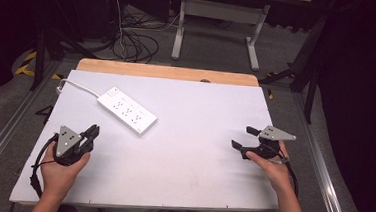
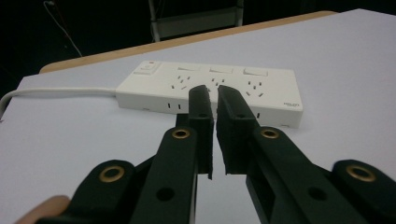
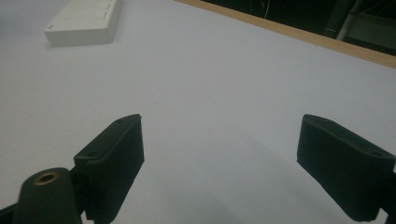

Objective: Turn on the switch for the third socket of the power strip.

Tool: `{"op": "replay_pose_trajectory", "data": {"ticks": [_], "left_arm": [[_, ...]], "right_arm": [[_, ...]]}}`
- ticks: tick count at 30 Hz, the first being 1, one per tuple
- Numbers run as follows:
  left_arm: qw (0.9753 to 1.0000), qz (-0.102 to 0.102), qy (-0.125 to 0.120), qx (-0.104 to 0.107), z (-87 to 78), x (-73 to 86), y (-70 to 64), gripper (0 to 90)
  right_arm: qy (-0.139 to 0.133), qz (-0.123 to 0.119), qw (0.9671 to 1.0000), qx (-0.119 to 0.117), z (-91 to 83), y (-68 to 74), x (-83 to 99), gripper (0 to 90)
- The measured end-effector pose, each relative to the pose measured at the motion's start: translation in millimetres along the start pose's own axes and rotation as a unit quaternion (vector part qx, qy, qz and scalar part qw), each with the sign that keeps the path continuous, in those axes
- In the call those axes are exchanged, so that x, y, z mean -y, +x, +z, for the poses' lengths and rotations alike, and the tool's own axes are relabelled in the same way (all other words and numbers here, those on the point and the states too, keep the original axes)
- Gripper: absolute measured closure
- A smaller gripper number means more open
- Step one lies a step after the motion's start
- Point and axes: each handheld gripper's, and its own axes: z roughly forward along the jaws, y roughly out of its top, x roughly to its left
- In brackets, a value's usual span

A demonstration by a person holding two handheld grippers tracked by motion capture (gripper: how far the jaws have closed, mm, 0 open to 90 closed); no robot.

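- Power strip [image 1: 127, 110] lies flat on the white table [image 1: 188, 151] in the high view, toward the far left, set at a slant, its white cord [image 1: 77, 85] running off the far left corner.
- At near left the left gripper [image 1: 93, 132] is held by the left hand [image 1: 63, 170], jaws pressed nearly together and pointing at the strip, just short of it. At right the right gripper [image 1: 245, 140], held by the right hand [image 1: 272, 167], has its jaws spread with nothing between them, well apart from the strip. Bare tabletop separates the two tools.
- Beyond the table's wooden far edge [image 1: 168, 72] the floor holds tangled black cables [image 1: 132, 44] and the grey legs of another table [image 1: 217, 18].
- Left gripper view: the power strip [image 2: 210, 91] sits right ahead of the jaws, sockets and switches facing up, cord [image 2: 56, 91] leading left. The left gripper [image 2: 215, 95] shows only a thin slit between its jaws, holding nothing.
- Right gripper view: the right gripper [image 3: 219, 135] is wide apart over bare table [image 3: 210, 84]; one end of the power strip [image 3: 84, 21] lies far to the left, with nothing in the way.
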Motion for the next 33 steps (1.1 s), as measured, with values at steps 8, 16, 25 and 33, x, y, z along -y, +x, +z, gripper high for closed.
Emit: {"op": "replay_pose_trajectory", "data": {"ticks": [8, 16, 25, 33], "left_arm": [[1.0000, 0.003, -0.004, -0.001, 0.2, -2.1, 0.3, 89.7], [0.9999, -0.004, -0.010, -0.006, 4.4, -9.4, 6.1, 89.7], [1.0000, -0.004, -0.006, -0.001, 9.4, -18.9, 5.1, 89.8], [0.9995, -0.004, 0.029, 0.007, 16.1, -26.9, 0.1, 89.8]], "right_arm": [[0.001, 0.001, 1.0000, -0.001, 0.6, 0.1, 0.3, 15.1], [0.000, 0.000, 1.0000, -0.001, 0.7, 0.3, 0.0, 15.0], [-0.002, 0.002, 1.0000, -0.001, 0.3, 0.0, -0.6, 15.1], [-0.003, 0.001, 1.0000, -0.001, -0.2, -0.5, -0.9, 15.1]]}}
